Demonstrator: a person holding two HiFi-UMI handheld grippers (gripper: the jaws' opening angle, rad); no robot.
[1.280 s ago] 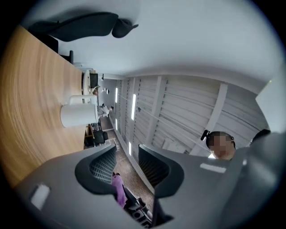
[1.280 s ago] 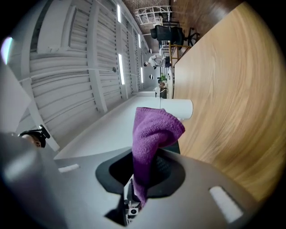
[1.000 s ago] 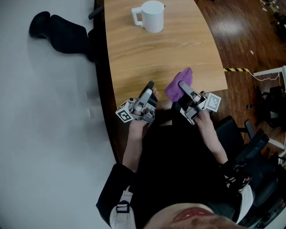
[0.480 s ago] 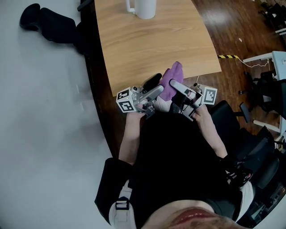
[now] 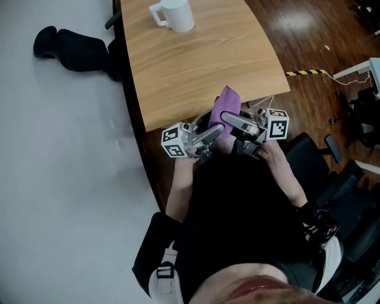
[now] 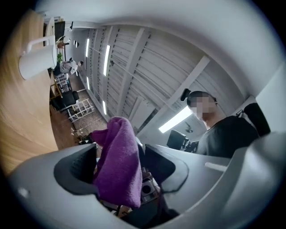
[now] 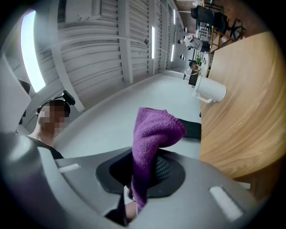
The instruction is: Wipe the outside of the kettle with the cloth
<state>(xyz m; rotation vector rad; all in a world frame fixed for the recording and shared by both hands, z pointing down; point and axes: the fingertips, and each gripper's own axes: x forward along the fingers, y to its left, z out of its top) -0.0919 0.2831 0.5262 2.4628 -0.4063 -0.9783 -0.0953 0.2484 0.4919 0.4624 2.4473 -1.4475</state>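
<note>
The white kettle (image 5: 176, 14) stands on the far part of the wooden table (image 5: 196, 65); it also shows in the left gripper view (image 6: 38, 60) and the right gripper view (image 7: 210, 91). A purple cloth (image 5: 225, 107) is held up off the table's near edge. My right gripper (image 5: 230, 120) is shut on it, and the cloth (image 7: 152, 134) sticks up out of its jaws. My left gripper (image 5: 215, 129) has just been closing with the cloth (image 6: 117, 165) between its jaws, and it grips the same cloth from the left.
A black shoe-like object (image 5: 71, 47) lies on the pale floor left of the table. Yellow-black tape (image 5: 306, 72) marks the wooden floor to the right, where office chairs (image 5: 359, 119) stand. A black chair (image 5: 309, 154) is close to my right arm.
The two grippers have drawn together at the table's near edge. The left one opened beside the cloth and closed on it. The right gripper still holds the cloth, now a little higher.
</note>
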